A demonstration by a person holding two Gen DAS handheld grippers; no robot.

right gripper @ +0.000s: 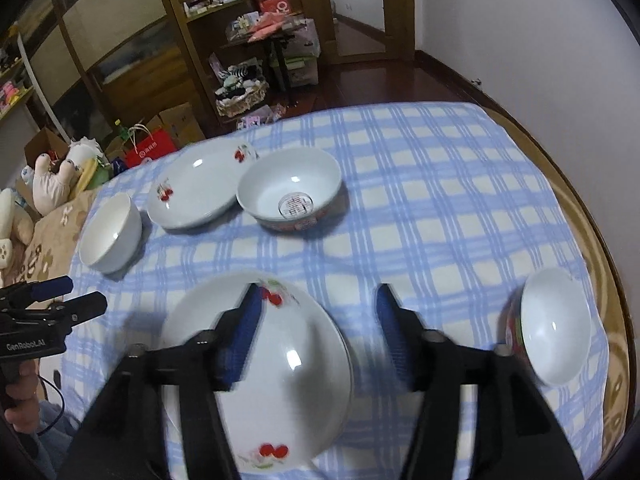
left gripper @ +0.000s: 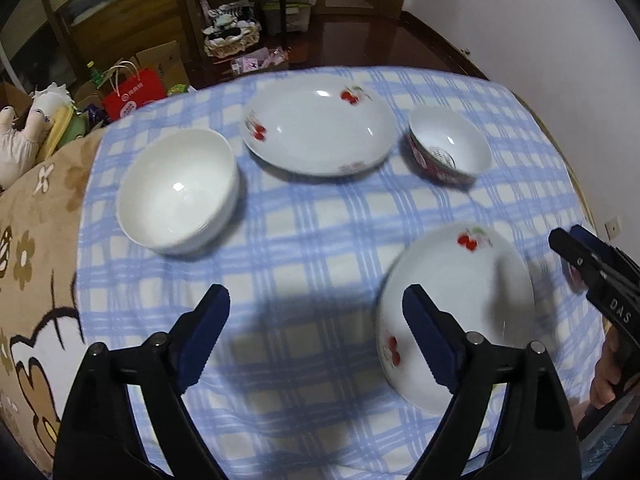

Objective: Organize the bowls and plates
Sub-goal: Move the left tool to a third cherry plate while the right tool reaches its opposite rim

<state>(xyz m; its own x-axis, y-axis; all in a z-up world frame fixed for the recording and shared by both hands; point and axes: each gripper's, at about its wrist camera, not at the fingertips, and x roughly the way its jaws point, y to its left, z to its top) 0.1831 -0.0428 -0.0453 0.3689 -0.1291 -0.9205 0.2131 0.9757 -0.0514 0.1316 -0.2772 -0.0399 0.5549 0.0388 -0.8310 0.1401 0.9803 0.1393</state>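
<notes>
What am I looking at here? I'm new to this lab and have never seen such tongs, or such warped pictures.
No robot: a person holds a two-finger tool in each hand, each with a wide-angle camera looking along its fingers. One picture comes from the left gripper, the other from the right gripper. Both stand with jaws open and hold nothing. On the blue checked cloth lie two cherry plates, a plain white bowl and two red-patterned bowls.
</notes>
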